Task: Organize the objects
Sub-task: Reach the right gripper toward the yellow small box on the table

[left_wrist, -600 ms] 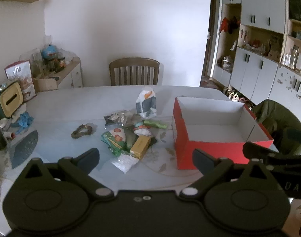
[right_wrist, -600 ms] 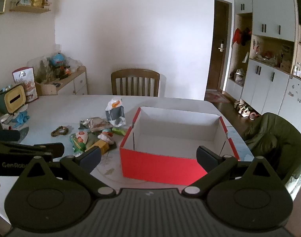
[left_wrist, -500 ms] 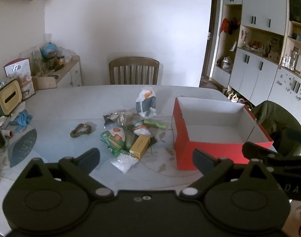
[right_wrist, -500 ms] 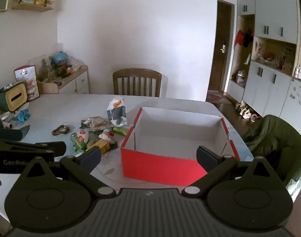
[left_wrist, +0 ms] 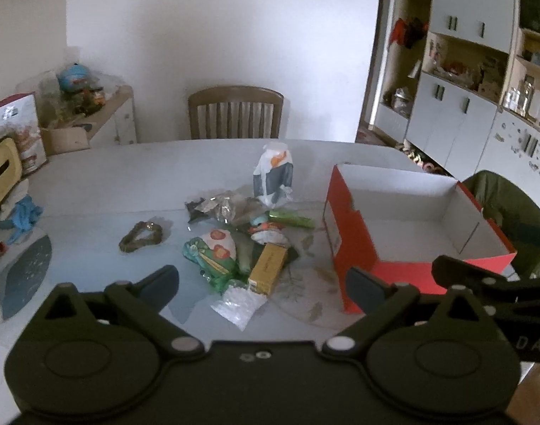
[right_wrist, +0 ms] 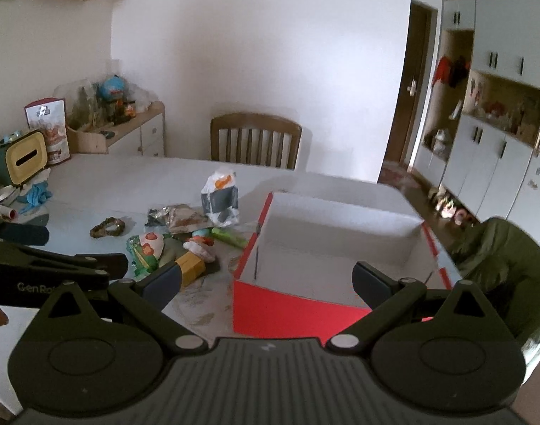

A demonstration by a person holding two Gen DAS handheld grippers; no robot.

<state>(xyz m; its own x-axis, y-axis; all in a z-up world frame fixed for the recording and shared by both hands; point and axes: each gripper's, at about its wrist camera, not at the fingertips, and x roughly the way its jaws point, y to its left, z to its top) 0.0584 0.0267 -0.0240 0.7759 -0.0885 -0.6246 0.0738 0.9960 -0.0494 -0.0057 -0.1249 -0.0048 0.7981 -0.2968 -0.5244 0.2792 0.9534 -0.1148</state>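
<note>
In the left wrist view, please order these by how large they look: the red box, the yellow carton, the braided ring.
1. red box, clearly largest
2. yellow carton
3. braided ring; close to the carton in size, so this order is unsure

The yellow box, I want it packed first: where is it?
Left wrist view: the yellow box lies in the pile, left of the red box.

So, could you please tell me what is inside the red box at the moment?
The red box shows only bare white walls and floor. Its near inside corner is hidden behind its front wall and the right hand-held gripper.
</note>
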